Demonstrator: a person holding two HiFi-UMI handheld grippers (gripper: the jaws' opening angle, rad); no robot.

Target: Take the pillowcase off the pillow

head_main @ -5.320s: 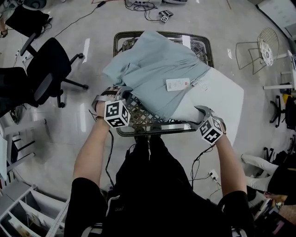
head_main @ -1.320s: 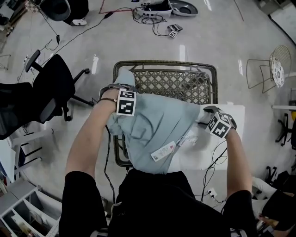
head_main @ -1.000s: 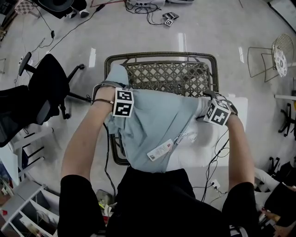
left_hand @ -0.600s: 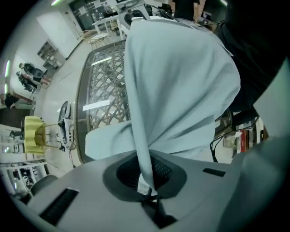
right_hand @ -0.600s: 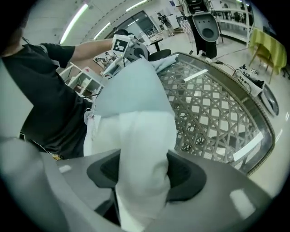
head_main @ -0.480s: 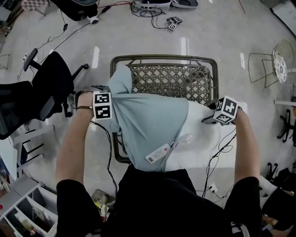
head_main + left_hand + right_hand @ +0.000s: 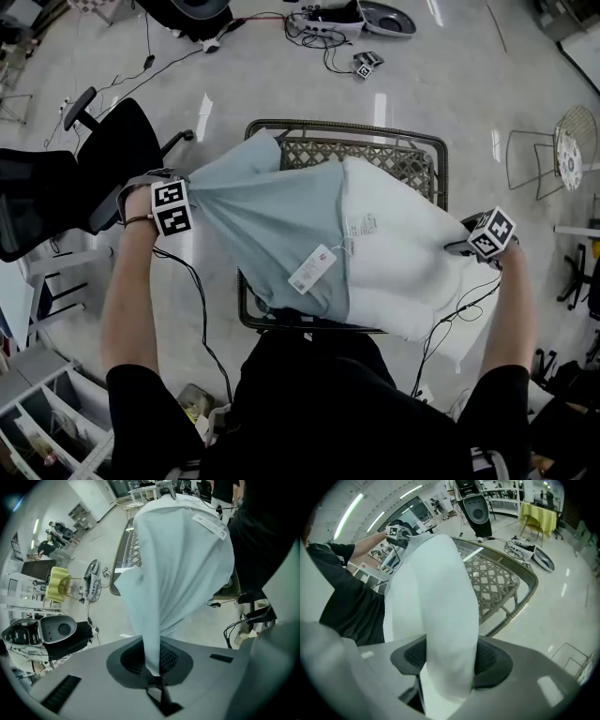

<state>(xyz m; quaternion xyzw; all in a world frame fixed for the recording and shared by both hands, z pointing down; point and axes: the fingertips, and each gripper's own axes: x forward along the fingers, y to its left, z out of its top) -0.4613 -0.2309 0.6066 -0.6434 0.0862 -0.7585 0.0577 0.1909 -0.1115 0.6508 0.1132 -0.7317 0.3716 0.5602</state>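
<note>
Left tongs [image 7: 154,679] clenched on a corner of the pale blue-grey fabric pillowcase [image 7: 267,220], which is stretched taut toward the left. Right tongs [image 7: 447,667], jaws just closed in, clamp one end of the soft white pillow [image 7: 403,248]. Pillowcase covers only the pillow's left part; both lie over the woven rattan surface [image 7: 412,167] beyond.

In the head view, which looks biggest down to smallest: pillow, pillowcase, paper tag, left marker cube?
1-2. White pillow and blue pillowcase: too close to rank.
3. Left marker cube, though it sits nearer the camera.
4. Paper tag, slightly smaller.
</note>
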